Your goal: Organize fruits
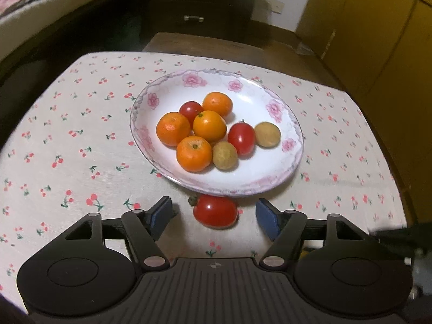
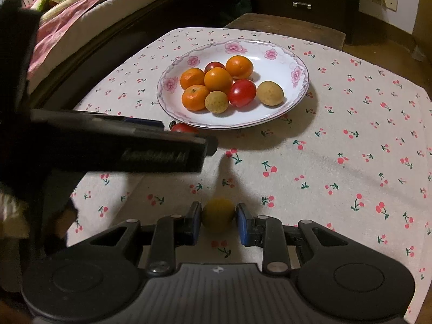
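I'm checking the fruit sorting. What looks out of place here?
One red tomato lies on the cloth against the plate's near rim, not on it, between the open left gripper's jaws. The right gripper holds a yellow fruit.

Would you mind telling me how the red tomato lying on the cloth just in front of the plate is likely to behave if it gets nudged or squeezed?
The tomato looks smooth and oval, so it would probably roll sideways when nudged, though the plate rim just behind it may stop it. Its glossy skin suggests it could slip between pads. It is likely soft, so a hard squeeze might split it.
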Motion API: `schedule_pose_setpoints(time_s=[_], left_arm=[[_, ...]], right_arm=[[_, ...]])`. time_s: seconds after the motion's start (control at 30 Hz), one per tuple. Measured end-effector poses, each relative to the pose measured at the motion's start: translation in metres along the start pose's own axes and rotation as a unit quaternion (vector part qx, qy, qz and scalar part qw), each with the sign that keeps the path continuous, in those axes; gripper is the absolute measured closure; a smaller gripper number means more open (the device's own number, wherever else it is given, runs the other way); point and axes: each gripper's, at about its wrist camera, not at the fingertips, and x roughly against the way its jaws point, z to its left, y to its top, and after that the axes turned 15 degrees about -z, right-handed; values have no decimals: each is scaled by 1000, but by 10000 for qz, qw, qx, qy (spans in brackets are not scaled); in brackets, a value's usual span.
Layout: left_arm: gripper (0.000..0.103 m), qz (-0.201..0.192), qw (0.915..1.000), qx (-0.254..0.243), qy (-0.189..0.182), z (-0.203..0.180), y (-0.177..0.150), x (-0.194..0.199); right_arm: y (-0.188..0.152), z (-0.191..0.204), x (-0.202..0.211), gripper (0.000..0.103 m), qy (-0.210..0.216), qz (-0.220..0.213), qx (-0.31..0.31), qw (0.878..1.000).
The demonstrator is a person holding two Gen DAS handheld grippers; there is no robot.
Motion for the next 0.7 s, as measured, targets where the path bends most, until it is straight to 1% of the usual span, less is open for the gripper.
schedule_pose_setpoints(time_s=[0.03,0.1,0.13,0.27,0.37,0.5,0.7], left_arm=[[45,30,10000,43,49,0,0,-2],[51,24,9998,-39,191,0,0,-3],[57,21,9997,-50,222,0,0,-2],[57,68,9997,-49,221,4,-1,1],[58,126,9994,-244,197,2,-4,10],[59,154,9987,-484,77,-1,-10,27],[62,164,9977,-657,40,-4,-19,44]], right_arm=[[0,-1,1,75,-15,-6,0,10000],[0,-4,2,75,-37,-9,-14,10000],[1,-5,3,75,-47,-18,-35,10000],[3,-9,4,75,-66,-34,-82,9999],[4,-9,7,75,-58,-53,-95,9999],[6,-10,13,75,-78,-134,-129,9998],[8,-6,16,75,-99,-199,-117,9997]])
